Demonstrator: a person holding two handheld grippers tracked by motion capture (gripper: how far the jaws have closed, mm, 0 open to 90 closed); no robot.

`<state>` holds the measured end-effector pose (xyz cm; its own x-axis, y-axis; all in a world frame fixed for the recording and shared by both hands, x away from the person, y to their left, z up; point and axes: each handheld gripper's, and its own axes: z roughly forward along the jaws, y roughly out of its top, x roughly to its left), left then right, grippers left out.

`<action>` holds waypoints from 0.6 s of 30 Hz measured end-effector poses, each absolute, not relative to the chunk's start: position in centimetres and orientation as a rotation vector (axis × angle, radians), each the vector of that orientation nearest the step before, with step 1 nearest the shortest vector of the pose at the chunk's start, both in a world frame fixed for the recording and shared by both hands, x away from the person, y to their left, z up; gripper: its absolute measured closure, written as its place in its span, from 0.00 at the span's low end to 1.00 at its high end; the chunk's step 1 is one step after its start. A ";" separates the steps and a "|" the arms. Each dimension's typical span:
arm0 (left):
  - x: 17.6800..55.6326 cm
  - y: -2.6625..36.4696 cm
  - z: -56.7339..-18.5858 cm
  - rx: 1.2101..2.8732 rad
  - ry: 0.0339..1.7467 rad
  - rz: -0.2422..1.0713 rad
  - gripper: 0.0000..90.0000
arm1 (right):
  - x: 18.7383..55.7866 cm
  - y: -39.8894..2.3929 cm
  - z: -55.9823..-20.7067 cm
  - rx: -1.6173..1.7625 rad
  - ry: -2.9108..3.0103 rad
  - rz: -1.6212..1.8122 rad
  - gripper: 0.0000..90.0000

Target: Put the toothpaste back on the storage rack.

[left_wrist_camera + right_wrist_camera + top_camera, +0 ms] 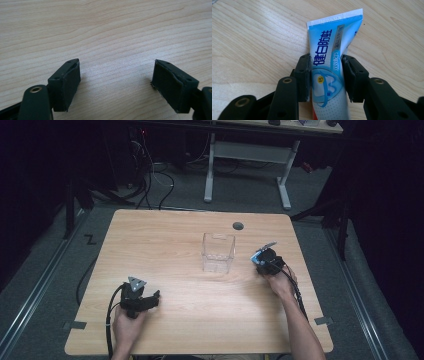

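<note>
Toothpaste tube (329,62): blue-and-white, clamped between the right gripper's pads, crimped end toward the frame's top, right of centre in the high view.
Right gripper (326,77): jaws pressing both tube sides.
Left gripper (115,82): jaws wide apart over bare wooden table (112,30), lower left.
Clear plastic box (218,252): centre table, beside the tube.

glossy plastic tube (328,75) — matt wood table (165,250)
</note>
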<state>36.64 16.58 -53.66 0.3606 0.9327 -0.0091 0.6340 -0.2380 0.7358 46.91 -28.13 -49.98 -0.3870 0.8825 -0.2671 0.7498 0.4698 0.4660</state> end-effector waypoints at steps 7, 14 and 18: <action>36.6 16.6 -53.7 1.968 1.356 0.585 0.25 | 47.2 -28.4 -49.9 1.375 2.233 0.371 0.68; 36.7 16.6 -53.7 1.968 1.356 0.585 0.25 | 47.0 -28.4 -49.9 1.357 2.216 0.382 0.70; 36.7 16.6 -53.7 1.967 1.356 0.586 0.26 | 46.6 -28.5 -49.9 1.341 2.191 0.403 0.75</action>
<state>36.67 16.56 -53.67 0.3596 0.9331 -0.0090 0.6333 -0.2369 0.7368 46.56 -28.52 -49.85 -0.3635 0.8868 -0.2854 0.7270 0.4616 0.5083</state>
